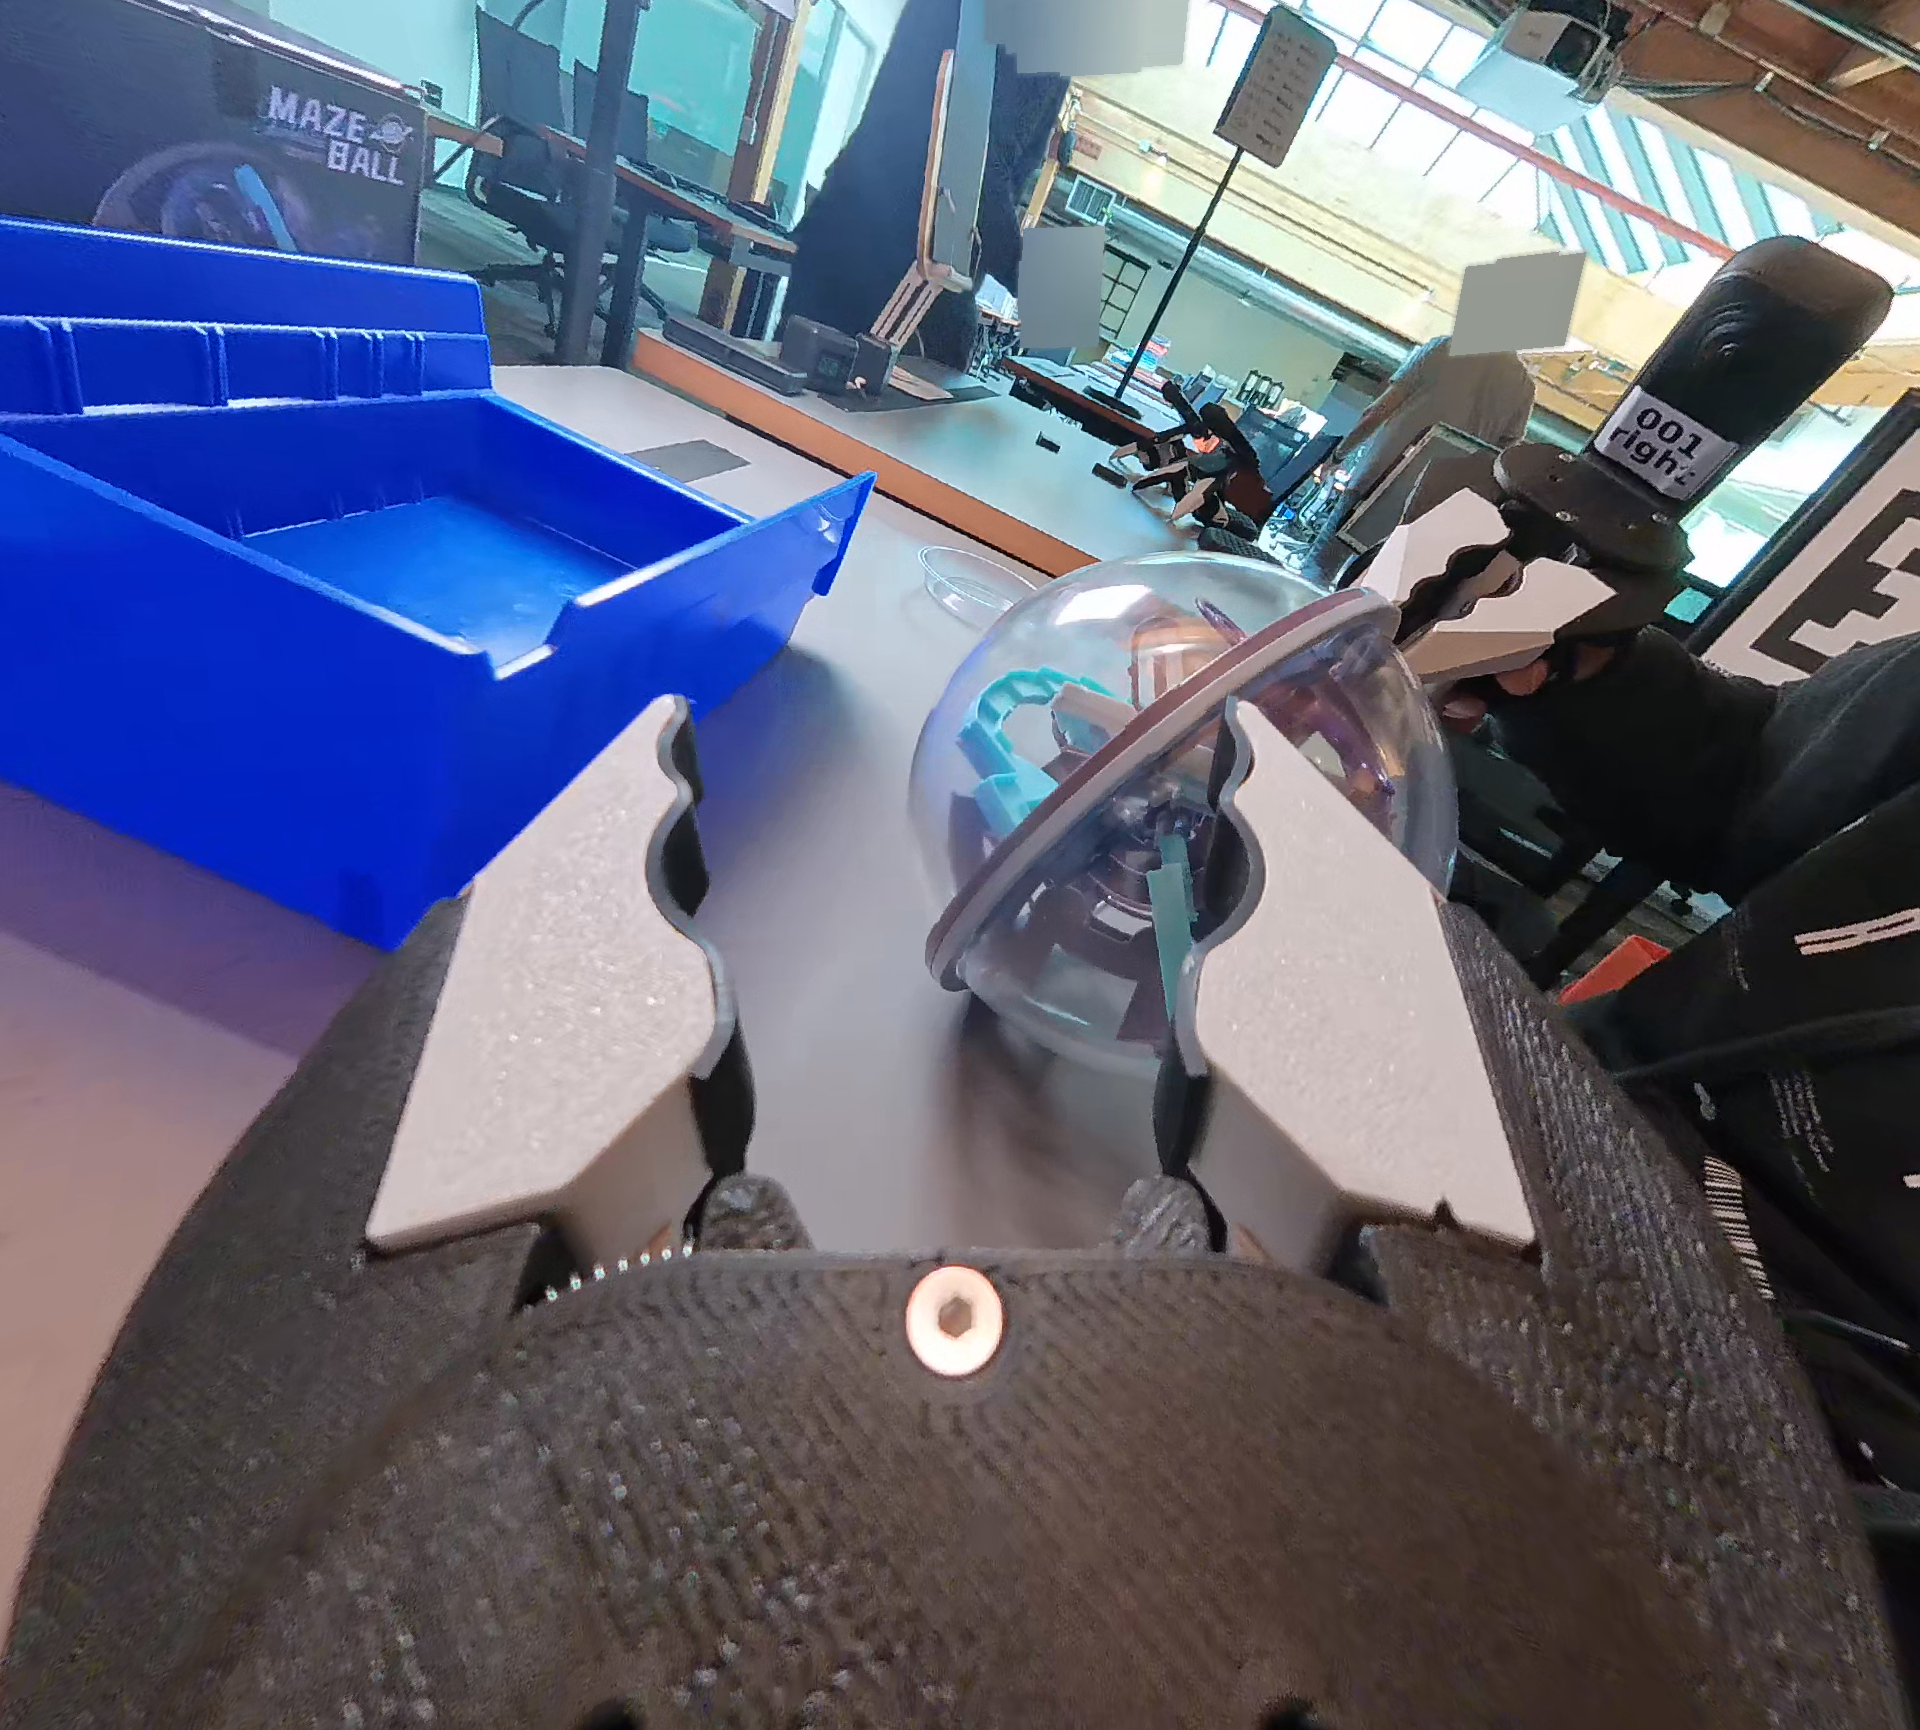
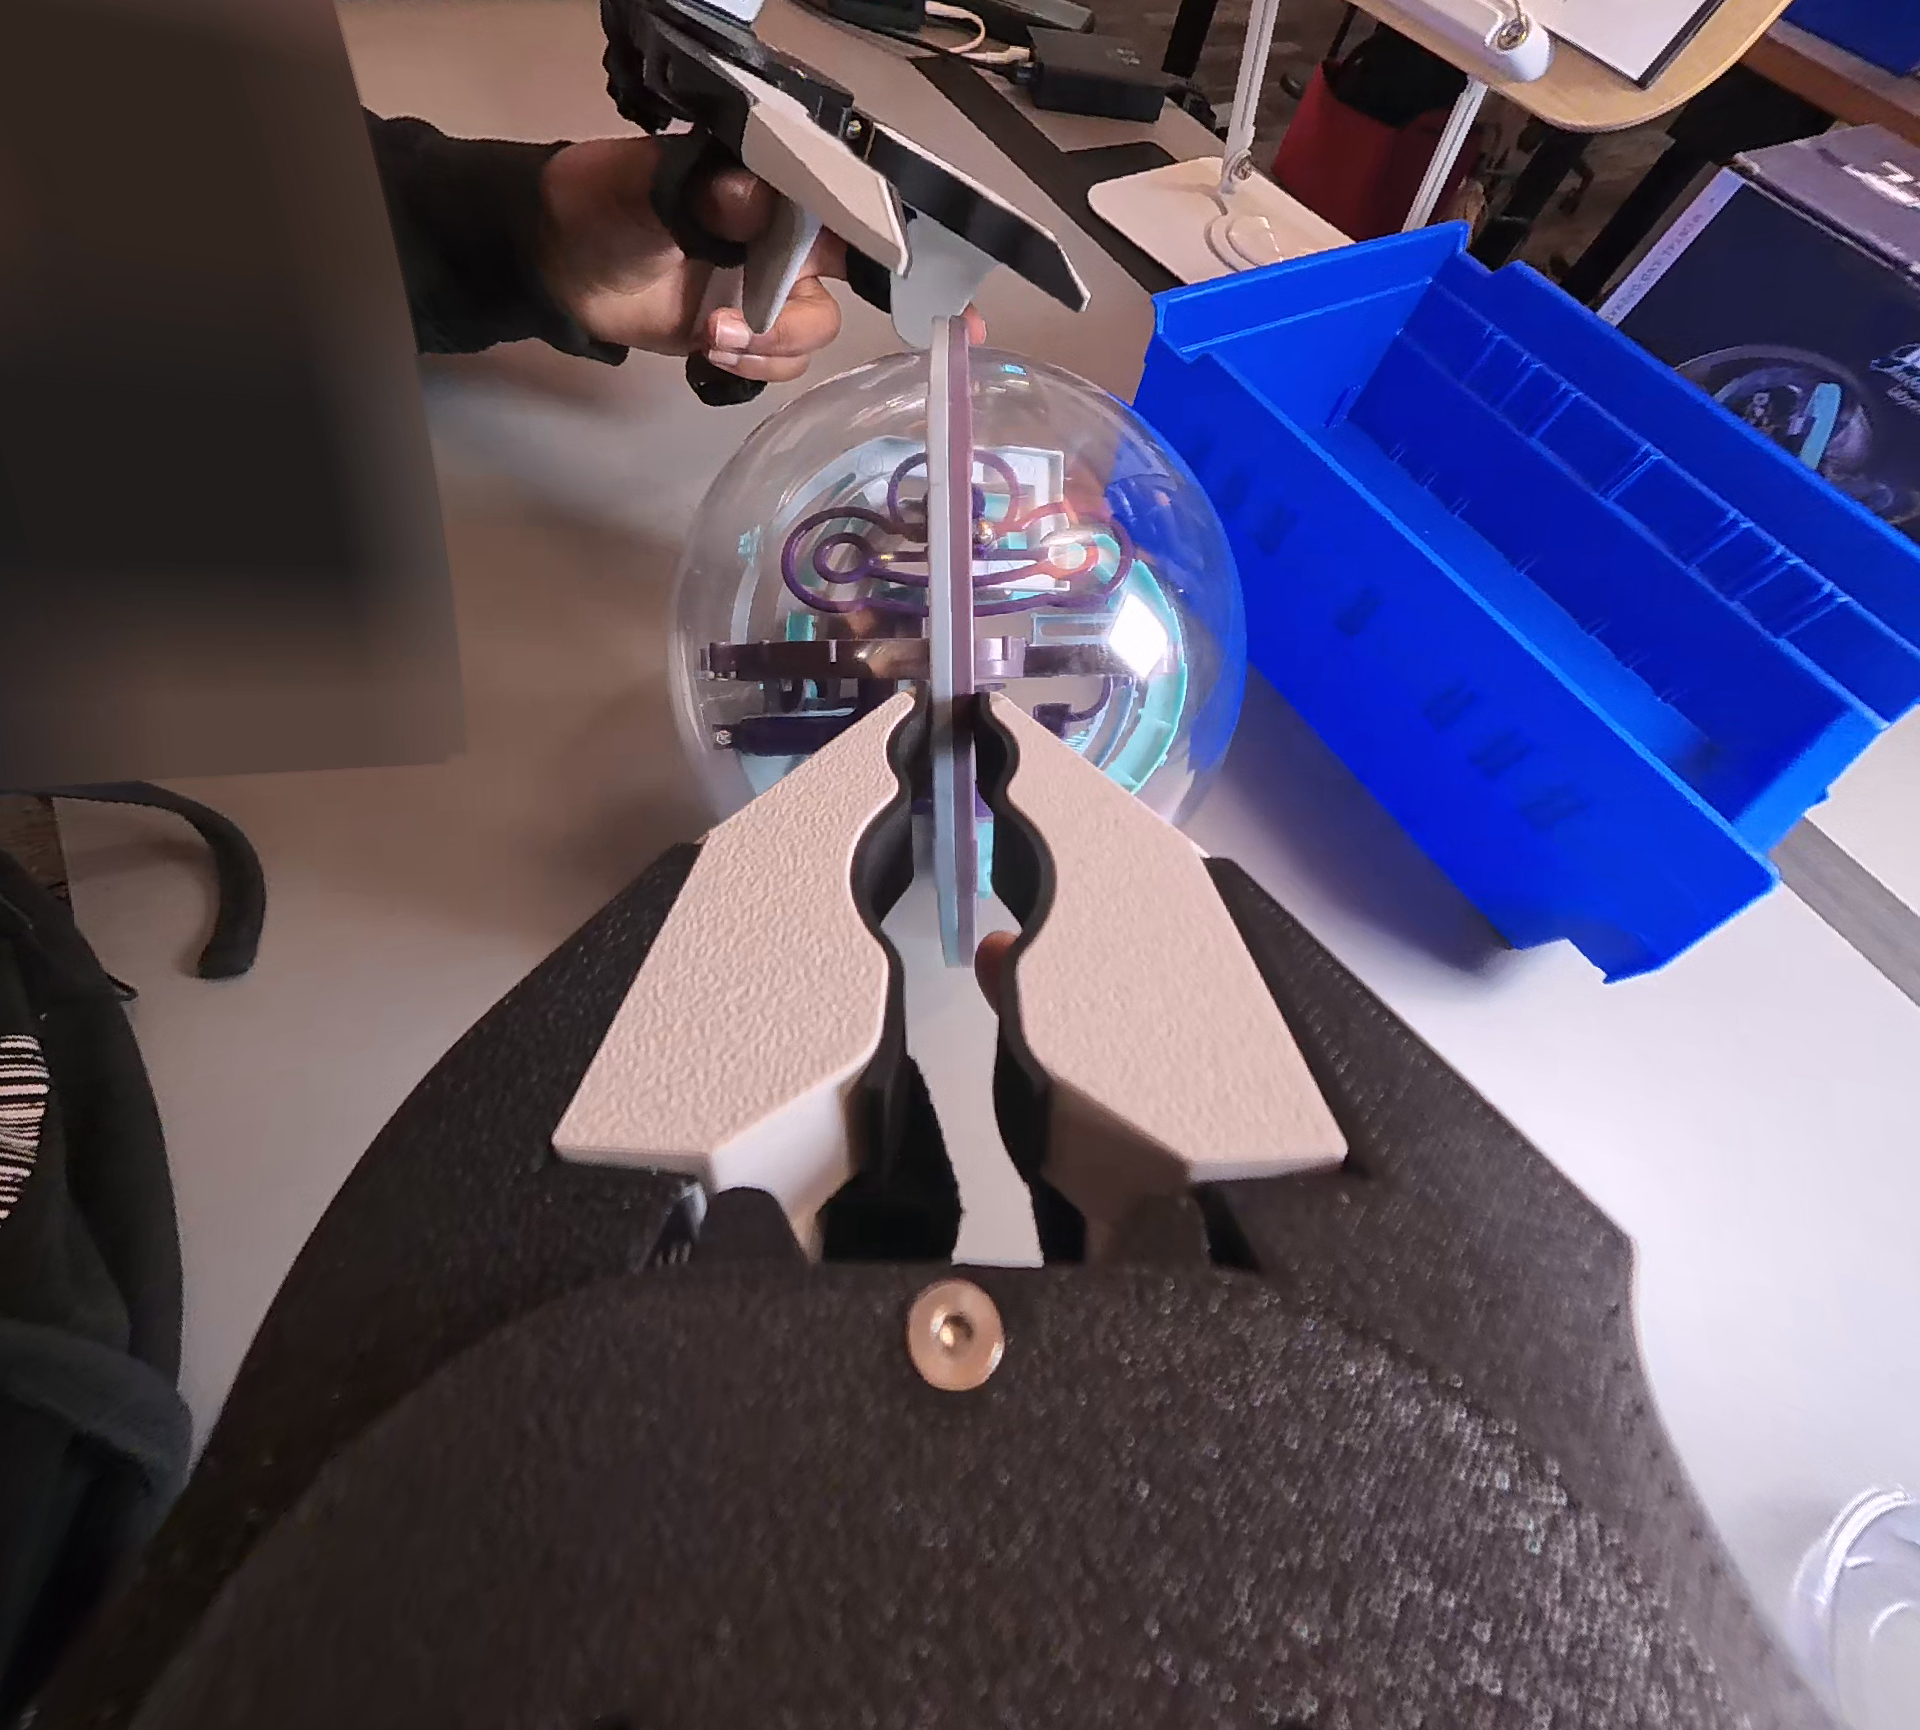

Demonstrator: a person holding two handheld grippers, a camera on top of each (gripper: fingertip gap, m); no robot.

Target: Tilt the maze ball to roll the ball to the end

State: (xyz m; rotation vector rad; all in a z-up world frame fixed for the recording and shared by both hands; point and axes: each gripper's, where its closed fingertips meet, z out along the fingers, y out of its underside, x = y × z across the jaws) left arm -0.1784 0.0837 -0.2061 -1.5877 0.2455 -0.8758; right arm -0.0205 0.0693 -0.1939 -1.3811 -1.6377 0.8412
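A clear plastic sphere [image 2: 956, 600], the maze ball, rests on a smooth pale grey tabletop [image 2: 540, 537], with a flat grey-purple rim ringing its middle like an equator turned upright. Inside it, purple, teal and pale looping tracks twist around a dark flat platform, and a tiny shiny steel ball [image 2: 980, 527] sits on a track just beside the rim. The right tongs [image 2: 951, 724], two pale grey textured plastic fingers with wavy black inner edges on a rough black printed body, are clamped on the near edge of this rim. The left tongs [image 1: 956, 735], of the same build, are spread wide apart in their own view, the sphere [image 1: 1184, 797] lying ahead and slightly to the right, partly behind the right finger. From the right wrist view, the left tongs [image 2: 930, 309] reach the top of the rim from behind, held by a hand [image 2: 644, 257] in a dark sleeve; whether they touch it I cannot tell. Just beside the sphere stands a glossy blue plastic bin [image 2: 1538, 600], rectangular with ribbed walls and a low open front. A dark printed cardboard box [image 1: 208, 122] stands behind the bin.
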